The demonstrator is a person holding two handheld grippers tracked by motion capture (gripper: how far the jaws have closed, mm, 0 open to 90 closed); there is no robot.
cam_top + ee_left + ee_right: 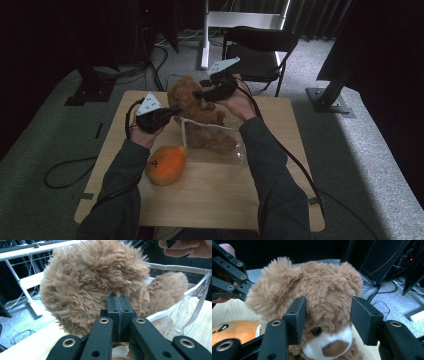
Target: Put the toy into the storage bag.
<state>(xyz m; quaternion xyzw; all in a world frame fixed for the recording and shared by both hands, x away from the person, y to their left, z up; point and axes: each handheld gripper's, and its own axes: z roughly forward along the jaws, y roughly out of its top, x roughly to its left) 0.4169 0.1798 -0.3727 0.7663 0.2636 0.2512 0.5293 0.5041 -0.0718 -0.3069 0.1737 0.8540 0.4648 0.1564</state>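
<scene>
A brown teddy bear (186, 96) (95, 282) (324, 297) stands on the wooden table (225, 200), its lower body inside a clear plastic bag (239, 154) (196, 296). My left gripper (175, 109) (118, 298) is shut, its tips pushed into the fur at the back of the bear's head; I cannot tell whether it pinches fur or the bag. My right gripper (197, 93) (327, 308) is open around the bear's face, one jaw by the eye, the other at the far cheek. The left gripper's linkage (229, 277) shows behind the bear's ear.
An orange plush toy (166, 164) (234, 330) lies on the table, left of the bag and near my left forearm. Behind the table are a black chair (260, 50) and a white stand (240, 20). Cables trail on the grey floor (65, 172).
</scene>
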